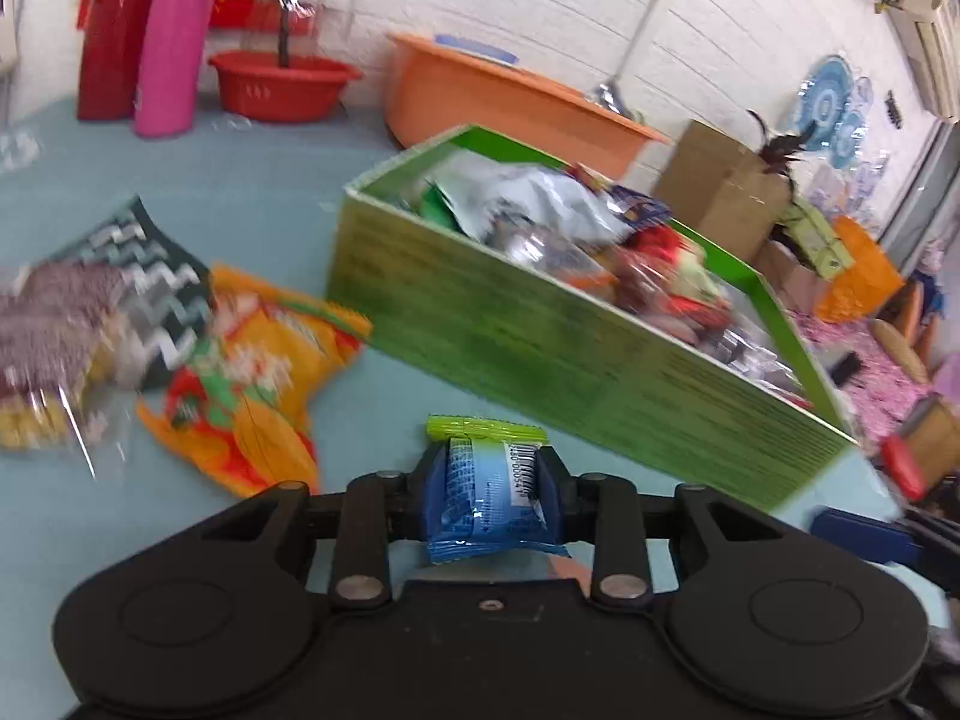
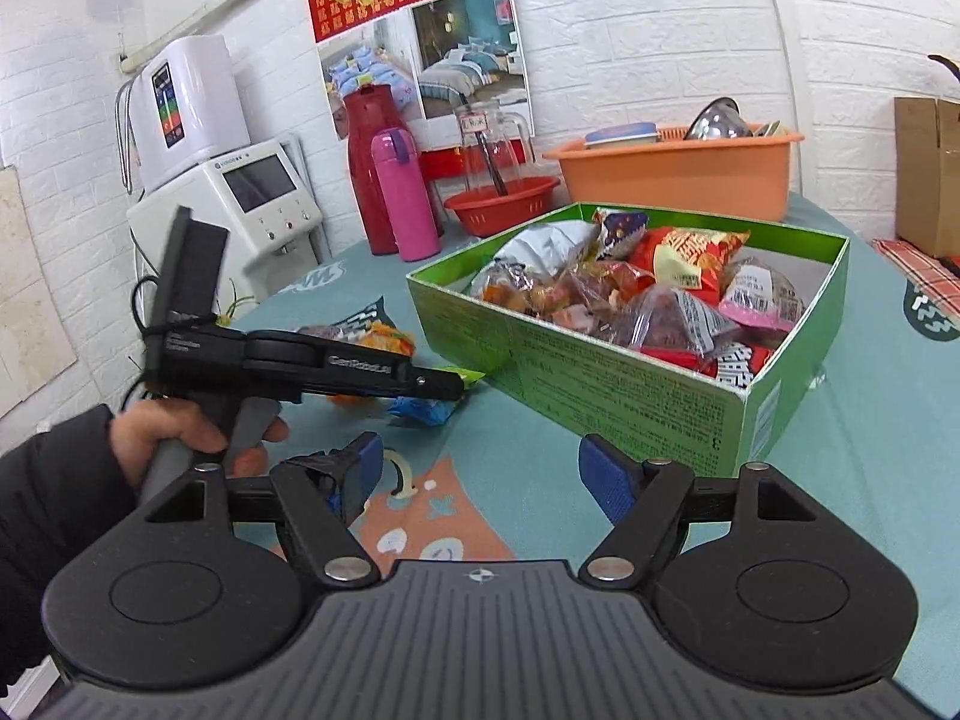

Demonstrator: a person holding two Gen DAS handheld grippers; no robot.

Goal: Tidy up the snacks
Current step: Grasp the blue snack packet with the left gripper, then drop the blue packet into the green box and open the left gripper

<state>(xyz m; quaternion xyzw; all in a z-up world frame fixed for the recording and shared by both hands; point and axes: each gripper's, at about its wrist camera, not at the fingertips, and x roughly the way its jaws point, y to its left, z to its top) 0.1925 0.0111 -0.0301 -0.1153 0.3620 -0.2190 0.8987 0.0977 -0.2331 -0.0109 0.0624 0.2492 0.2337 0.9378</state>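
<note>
- While the left tongs (image 1: 489,495) pinch a small blue snack packet (image 1: 489,492) tight between their blue pads, the packet sits up off the surface (image 1: 252,168), near the green box (image 1: 540,348).
- The packet has a bright green crimped end that sticks out the far side of the pads, and its middle is squeezed in.
- The right tongs (image 2: 480,474) are spread wide and hold nothing. They hang near the close wall of the green box.
- The green box is already piled with snack bags, red ones, silver ones and clear ones.
- More snacks lie on the surface to the left: an orange bag (image 1: 252,372) and a clear bag of brown bits (image 1: 48,324) on a zigzag bag (image 1: 156,276).
- I think the step now is to carry the blue packet to the box and drop it in.
- To do it well, lift the packet higher than the box wall first, so it does not bump the edge.
- Move it over a low spot in the pile, maybe the near right corner, where there looks to be more room.
- Keep the squeeze on until the packet is over the inside of the box, then let go gently.
- Keep the right tongs out of the way, so the two do not knock.
- The left view is blurry, so small print is hard to read.
</note>
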